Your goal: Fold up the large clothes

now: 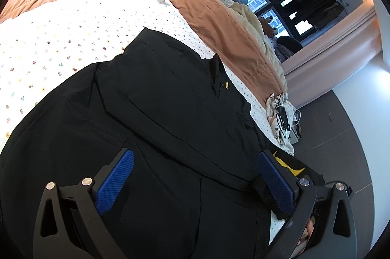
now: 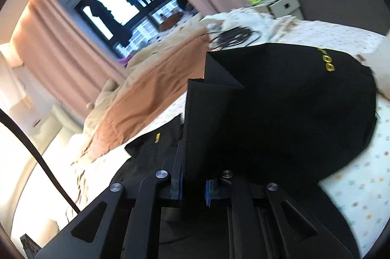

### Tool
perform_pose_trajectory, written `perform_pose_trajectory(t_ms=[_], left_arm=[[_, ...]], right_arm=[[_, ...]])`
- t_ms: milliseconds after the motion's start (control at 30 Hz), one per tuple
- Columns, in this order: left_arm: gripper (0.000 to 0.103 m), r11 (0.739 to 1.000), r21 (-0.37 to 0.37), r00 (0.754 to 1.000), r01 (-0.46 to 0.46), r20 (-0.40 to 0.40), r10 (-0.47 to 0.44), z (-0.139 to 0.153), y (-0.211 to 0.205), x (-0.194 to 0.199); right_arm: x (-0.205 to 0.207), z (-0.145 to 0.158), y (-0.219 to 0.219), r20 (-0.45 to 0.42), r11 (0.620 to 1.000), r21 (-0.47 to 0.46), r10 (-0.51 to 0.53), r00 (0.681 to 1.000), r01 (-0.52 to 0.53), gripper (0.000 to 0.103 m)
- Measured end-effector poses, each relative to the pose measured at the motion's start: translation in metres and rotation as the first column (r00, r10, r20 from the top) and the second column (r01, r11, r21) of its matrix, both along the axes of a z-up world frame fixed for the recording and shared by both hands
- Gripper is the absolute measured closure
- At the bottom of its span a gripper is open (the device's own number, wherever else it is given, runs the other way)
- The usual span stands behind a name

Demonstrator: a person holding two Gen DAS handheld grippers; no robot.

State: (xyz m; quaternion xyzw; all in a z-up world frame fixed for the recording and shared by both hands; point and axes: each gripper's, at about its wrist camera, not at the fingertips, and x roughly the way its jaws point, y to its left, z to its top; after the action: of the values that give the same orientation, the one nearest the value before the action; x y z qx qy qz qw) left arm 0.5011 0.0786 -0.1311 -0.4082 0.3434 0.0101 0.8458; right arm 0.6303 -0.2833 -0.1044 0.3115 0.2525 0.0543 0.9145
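At the bottom of the right wrist view the right gripper [image 2: 192, 188] is clamped on a raised edge of the black garment [image 2: 280, 112], its blue pads [image 2: 180, 183] drawn close with the cloth pinched between them; the fabric stands up as a stiff dark flap in the centre of the frame, which looks like a fold being lifted over the rest of the piece. In the left wrist view the left gripper [image 1: 192, 183] sits low in the frame with its blue pads [image 1: 114, 182] wide apart and nothing between them, poised over the garment [image 1: 151, 112], probably ready to pin or take another edge. The garment lies spread on the flower-print bedsheet [image 1: 61, 44], filling the lower middle of that view, with a small yellow logo [image 1: 226, 85] near its upper right corner. Farther off, a rumpled orange-brown duvet [image 1: 199, 5] runs diagonally across the bed, close to the garment's far edge, so it could crowd the fold. A tangle of black cables [image 2: 234, 37] lies beyond the flap, and pink curtains [image 2: 61, 44] frame the window [image 2: 126, 12] at upper left.
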Motion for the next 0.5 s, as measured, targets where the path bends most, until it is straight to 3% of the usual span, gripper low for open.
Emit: perform_pose_trajectory(t_ms=[167, 267, 333, 367, 400, 433, 500], left_arm=[[0.000, 1.000, -0.025, 1.000, -0.016, -0.006, 0.015, -0.002, 0.009, -0.001], [0.000, 0.999, -0.033, 1.000, -0.021, -0.009, 0.021, -0.003, 0.012, -0.002], [0.000, 0.999, -0.031, 1.000, -0.019, -0.008, 0.019, -0.002, 0.012, -0.002], [0.000, 0.999, -0.027, 1.000, -0.018, -0.008, 0.017, -0.002, 0.011, -0.002], [0.000, 1.000, -0.024, 1.000, -0.017, -0.008, 0.016, -0.002, 0.011, -0.001], [0.000, 1.000, -0.022, 1.000, -0.016, -0.010, 0.015, -0.002, 0.011, 0.000], [0.000, 1.000, -0.025, 1.000, -0.017, -0.014, 0.017, -0.004, 0.012, 0.000]], right_arm=[[0.032, -0.002, 0.054, -0.054, 0.996, -0.027, 0.082, 0.995, -0.083, 0.094], [0.053, -0.012, 0.077, -0.102, 0.989, 0.027, 0.144, 0.984, -0.142, 0.092], [0.067, -0.021, 0.090, -0.139, 0.980, 0.073, 0.192, 0.971, -0.184, 0.079], [0.071, -0.026, 0.097, -0.148, 0.973, 0.098, 0.221, 0.964, -0.208, 0.056], [0.074, -0.029, 0.101, -0.149, 0.968, 0.113, 0.239, 0.959, -0.224, 0.026], [0.075, -0.031, 0.105, -0.145, 0.964, 0.120, 0.254, 0.956, -0.238, 0.019], [0.075, -0.028, 0.114, -0.134, 0.959, 0.117, 0.274, 0.952, -0.260, 0.018]])
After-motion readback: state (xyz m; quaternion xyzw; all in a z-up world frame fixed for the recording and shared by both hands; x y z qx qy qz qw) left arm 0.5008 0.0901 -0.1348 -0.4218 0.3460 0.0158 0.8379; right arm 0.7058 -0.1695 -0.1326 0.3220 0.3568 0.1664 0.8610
